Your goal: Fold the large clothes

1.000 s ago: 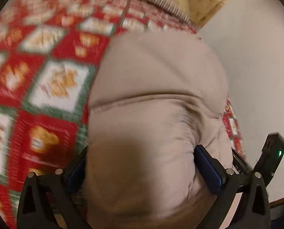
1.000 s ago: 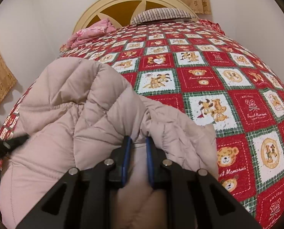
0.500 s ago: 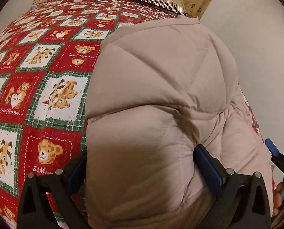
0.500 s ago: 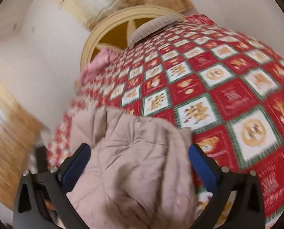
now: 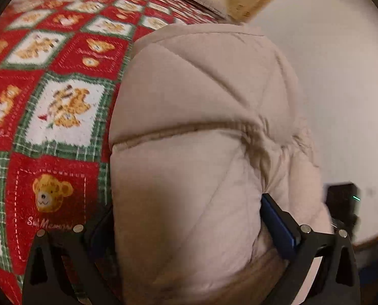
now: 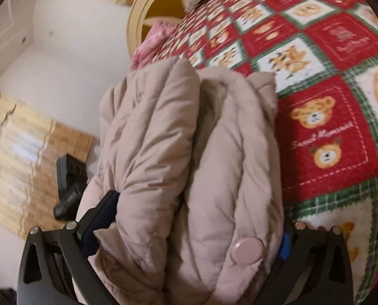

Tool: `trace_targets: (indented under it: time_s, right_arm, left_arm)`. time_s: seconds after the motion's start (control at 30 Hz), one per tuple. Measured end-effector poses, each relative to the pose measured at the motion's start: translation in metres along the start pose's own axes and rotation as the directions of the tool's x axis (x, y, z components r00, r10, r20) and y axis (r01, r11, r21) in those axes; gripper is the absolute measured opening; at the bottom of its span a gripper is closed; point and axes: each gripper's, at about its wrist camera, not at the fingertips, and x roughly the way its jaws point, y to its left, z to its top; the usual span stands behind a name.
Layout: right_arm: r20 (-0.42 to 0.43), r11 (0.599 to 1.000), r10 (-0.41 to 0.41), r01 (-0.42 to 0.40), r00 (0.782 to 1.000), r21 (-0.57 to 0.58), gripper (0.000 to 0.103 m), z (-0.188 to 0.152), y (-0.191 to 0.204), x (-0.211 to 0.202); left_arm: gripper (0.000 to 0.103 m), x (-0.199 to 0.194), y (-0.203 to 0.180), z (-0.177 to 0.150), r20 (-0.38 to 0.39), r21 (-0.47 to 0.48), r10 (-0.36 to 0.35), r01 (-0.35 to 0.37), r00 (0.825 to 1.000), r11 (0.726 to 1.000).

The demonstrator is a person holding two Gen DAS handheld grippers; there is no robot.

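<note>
The puffy beige jacket lies bundled at the edge of the bed, on the red teddy-bear quilt, and both tools have it directly ahead of them, so close that it fills the gap between their fingers. The left hand-held gripper is spread wide around a thick quilted roll of the jacket, its blue pad on the wall side pressed into the fabric; the jacket's long axis runs away from it toward the headboard. The right hand-held gripper also stands spread, with two stacked folds of the jacket bulging between its fingers, a pink snap button near the quilt-side finger. Neither is clearly nearer: each is already in contact, apparently at opposite sides of the bundle (each view catches a dark device off the jacket's far side, likely the other tool). Hidden are both tools' quilt-side fingertips, the jacket's underside and its sleeves; motion blur softens the quilt, so whether the fingers squeeze or merely bracket the padding cannot be told.
</note>
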Motion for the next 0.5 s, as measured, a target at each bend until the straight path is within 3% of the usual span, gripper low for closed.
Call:
trace_targets:
  time_s: [0.13, 0.23, 0.37, 0.5]
  right_arm:
    - [-0.032, 0.998, 0.025, -0.027, 0.999, -0.053, 0.103, 0.003, 0.001, 0.005]
    - [-0.019, 0.997, 0.017, -0.019, 1.0, -0.077, 0.103, 0.008, 0.0, 0.012]
    - [0.013, 0.993, 0.002, -0.001, 1.0, -0.117, 0.103, 0.004, 0.003, 0.017]
    - [0.02, 0.989, -0.037, 0.039, 0.999, -0.143, 0.098, -0.002, 0.013, 0.018]
  left_arm:
    - [0.102, -0.015, 0.022, -0.005, 0.037, -0.072, -0.107, 0.109, 0.994, 0.991]
    - [0.102, -0.008, 0.023, -0.007, 0.06, -0.055, -0.137, 0.14, 0.989, 0.989]
    - [0.102, 0.001, 0.009, -0.01, 0.065, 0.002, -0.109, 0.109, 0.992, 0.994]
    - [0.102, 0.005, 0.004, -0.011, 0.056, 0.017, -0.15, 0.149, 0.987, 0.989]
